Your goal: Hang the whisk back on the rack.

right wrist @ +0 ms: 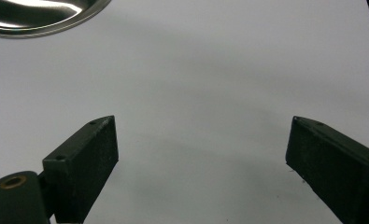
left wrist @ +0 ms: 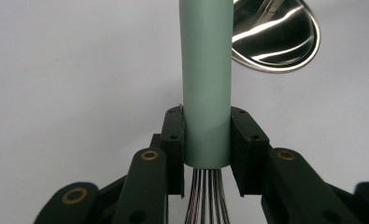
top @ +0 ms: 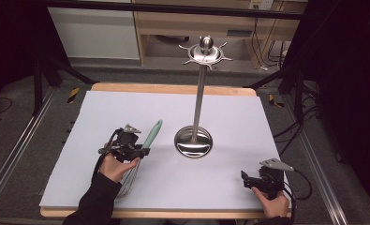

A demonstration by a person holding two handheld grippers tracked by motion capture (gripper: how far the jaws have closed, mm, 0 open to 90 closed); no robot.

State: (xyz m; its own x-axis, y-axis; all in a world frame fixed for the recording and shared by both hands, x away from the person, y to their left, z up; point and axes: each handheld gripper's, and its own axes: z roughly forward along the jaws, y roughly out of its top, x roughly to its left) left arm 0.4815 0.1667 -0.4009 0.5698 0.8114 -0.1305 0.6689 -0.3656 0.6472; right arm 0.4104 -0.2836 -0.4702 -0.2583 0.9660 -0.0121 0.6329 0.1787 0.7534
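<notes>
The left claw is clamped on the pale green cylindrical handle of a wire whisk — in the left gripper view both black pads press the handle from either side, just above where the thin steel wires fan out. In the high view the whisk sits at the left of the white bench, handle slanting up and away, wire end toward the person's left hand. The polished steel utensil stand with a round dished base and tall post rises at the bench's centre, near the whisk but apart from it. The right claw rests near the bench's front right corner — its jaws stand wide, nothing between them.
</notes>
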